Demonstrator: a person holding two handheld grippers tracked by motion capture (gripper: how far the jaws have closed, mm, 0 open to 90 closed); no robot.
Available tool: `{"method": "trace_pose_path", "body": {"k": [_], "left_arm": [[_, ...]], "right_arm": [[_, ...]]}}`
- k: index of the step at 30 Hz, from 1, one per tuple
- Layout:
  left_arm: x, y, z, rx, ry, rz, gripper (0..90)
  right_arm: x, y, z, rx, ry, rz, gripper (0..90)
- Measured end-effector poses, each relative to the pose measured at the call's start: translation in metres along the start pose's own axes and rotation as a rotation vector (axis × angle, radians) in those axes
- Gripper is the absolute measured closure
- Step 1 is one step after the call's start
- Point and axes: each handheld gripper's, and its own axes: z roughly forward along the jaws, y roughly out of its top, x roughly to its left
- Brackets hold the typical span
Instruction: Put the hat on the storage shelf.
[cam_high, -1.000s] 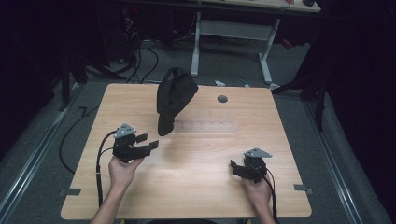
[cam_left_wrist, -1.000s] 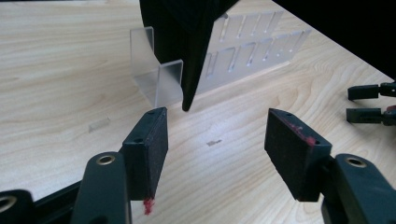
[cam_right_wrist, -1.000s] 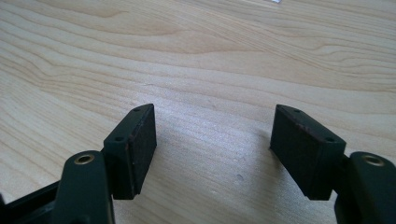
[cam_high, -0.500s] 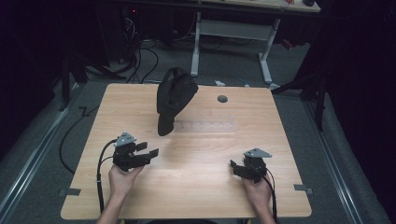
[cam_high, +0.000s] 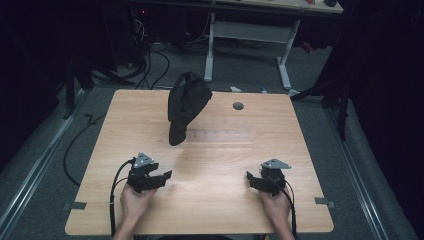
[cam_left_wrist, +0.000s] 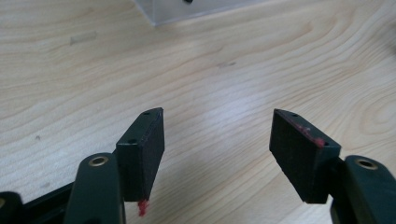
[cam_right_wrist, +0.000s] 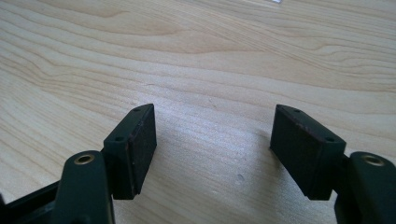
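A black cloth cap (cam_high: 186, 105) hangs over a clear stand (cam_high: 220, 136) at the back middle of the wooden table (cam_high: 300, 150). My left gripper (cam_high: 165, 176) is low over the table's front left, well short of the cap. In the left gripper view its jaws (cam_left_wrist: 217, 149) stand open with only bare wood between them, and they have just been opening a little wider. My right gripper (cam_high: 250, 179) rests at the front right. Its jaws (cam_right_wrist: 212, 149) are open too, with nothing between them. A corner of the clear stand (cam_left_wrist: 187, 9) shows ahead of the left jaws.
A round grommet hole (cam_high: 238, 106) sits in the table's back right. Cables (cam_high: 115, 200) trail from the left gripper over the front edge. Dark floor, more cables and a white desk frame (cam_high: 250, 35) lie behind the table.
My left hand has come down and back toward the near edge of the table. The right hand and the cap have not moved.
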Motion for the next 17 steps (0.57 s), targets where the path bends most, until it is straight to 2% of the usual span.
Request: {"method": "trace_pose_path", "body": {"k": [6, 9, 17], "left_arm": [[-0.003, -0.008, 0.013, 0.047, 0.081, 0.053, 34.8], [-0.005, -0.013, 0.016, 0.028, 0.110, 0.079, 33.9], [-0.006, -0.014, 0.017, 0.024, 0.113, 0.083, 30.4]], "right_arm": [[0.000, 0.000, 0.000, 0.000, 0.000, -0.001, 31.6], [0.000, 0.000, 0.000, 0.000, 0.000, -0.001, 31.6], [0.000, 0.000, 0.000, 0.000, 0.000, -0.001, 31.6]]}}
